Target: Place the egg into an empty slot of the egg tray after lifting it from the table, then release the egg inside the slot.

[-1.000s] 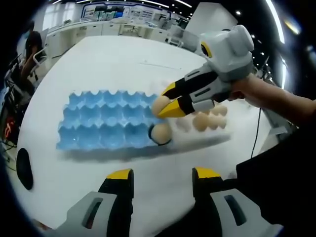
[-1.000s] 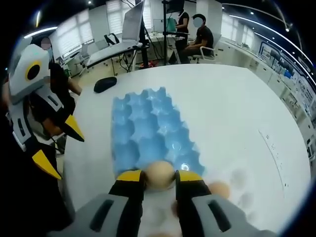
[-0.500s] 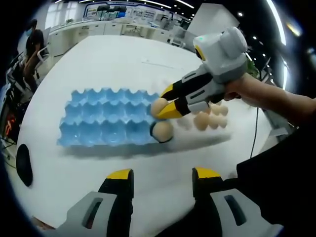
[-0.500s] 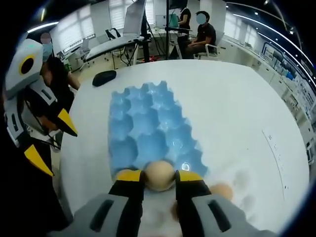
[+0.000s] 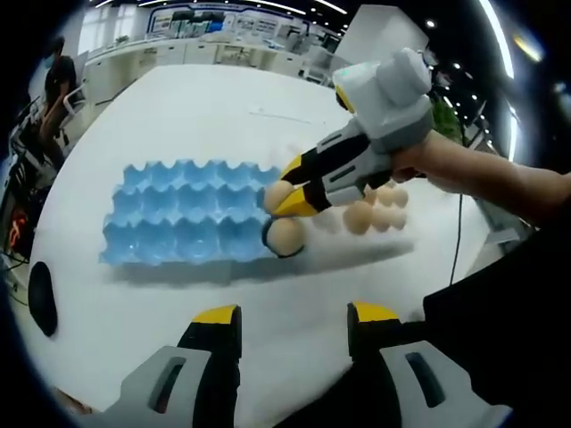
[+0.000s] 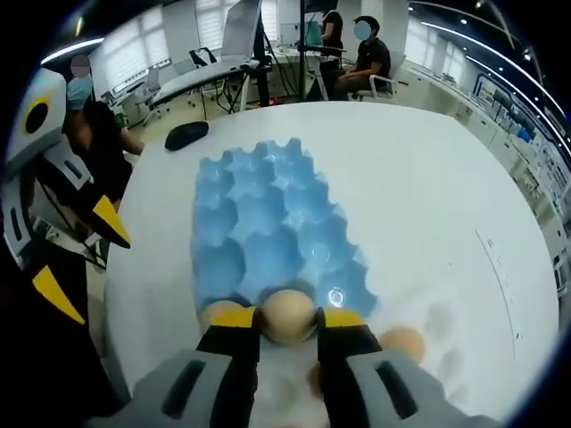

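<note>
progress: egg [image 6: 287, 316] was already off the table, pinched in the right gripper [image 6: 287, 323], hanging over the near end of the blue egg tray [image 6: 268, 236]. Lowering and letting go were still left, I'd say.
tray: one egg [image 5: 286, 235] already sat in a corner slot, the rest looked empty.
left gripper [image 5: 294, 316]: jaws apart, holding nothing, parked well clear.
room: loose eggs [image 5: 375, 209] just beside the tray end; plenty of bare white table [image 6: 428, 205] otherwise.

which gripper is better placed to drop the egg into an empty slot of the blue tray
Right. The right gripper is shut on the beige egg at the near edge of the blue moulded egg tray, beside empty slots. The left gripper is open, holds nothing, and hangs short of the tray.
</note>
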{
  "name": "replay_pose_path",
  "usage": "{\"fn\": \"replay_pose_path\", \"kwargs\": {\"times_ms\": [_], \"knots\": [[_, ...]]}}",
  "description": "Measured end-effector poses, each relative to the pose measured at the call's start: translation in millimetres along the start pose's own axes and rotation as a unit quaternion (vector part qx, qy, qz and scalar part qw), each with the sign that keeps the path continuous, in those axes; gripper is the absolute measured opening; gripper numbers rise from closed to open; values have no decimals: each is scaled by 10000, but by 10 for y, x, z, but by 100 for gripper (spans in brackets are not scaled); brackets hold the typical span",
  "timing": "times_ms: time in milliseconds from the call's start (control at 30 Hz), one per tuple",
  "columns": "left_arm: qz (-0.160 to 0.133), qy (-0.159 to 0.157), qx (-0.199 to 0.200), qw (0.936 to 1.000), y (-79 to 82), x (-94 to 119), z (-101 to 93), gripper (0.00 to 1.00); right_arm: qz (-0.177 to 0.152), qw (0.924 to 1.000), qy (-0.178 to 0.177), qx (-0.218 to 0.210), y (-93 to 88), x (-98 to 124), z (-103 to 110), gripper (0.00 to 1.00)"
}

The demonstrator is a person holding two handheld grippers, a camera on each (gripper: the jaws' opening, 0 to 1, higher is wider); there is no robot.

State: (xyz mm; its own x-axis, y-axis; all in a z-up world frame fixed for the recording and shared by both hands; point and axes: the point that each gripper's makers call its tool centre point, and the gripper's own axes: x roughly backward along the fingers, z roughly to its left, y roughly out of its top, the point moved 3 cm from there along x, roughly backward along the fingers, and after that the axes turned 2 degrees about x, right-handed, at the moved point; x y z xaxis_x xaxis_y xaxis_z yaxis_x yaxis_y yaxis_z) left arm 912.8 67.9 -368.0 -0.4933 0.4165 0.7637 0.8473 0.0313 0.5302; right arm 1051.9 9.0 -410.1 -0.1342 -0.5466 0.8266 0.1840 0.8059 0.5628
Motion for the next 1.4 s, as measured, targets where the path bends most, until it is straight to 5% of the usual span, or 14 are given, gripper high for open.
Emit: {"fn": "replay_pose_path", "kwargs": {"times_ms": [1400], "knots": [[-86,45,-7,10000,41,27,-112,49,159,9995,79,276,-136,67,15,27]]}}
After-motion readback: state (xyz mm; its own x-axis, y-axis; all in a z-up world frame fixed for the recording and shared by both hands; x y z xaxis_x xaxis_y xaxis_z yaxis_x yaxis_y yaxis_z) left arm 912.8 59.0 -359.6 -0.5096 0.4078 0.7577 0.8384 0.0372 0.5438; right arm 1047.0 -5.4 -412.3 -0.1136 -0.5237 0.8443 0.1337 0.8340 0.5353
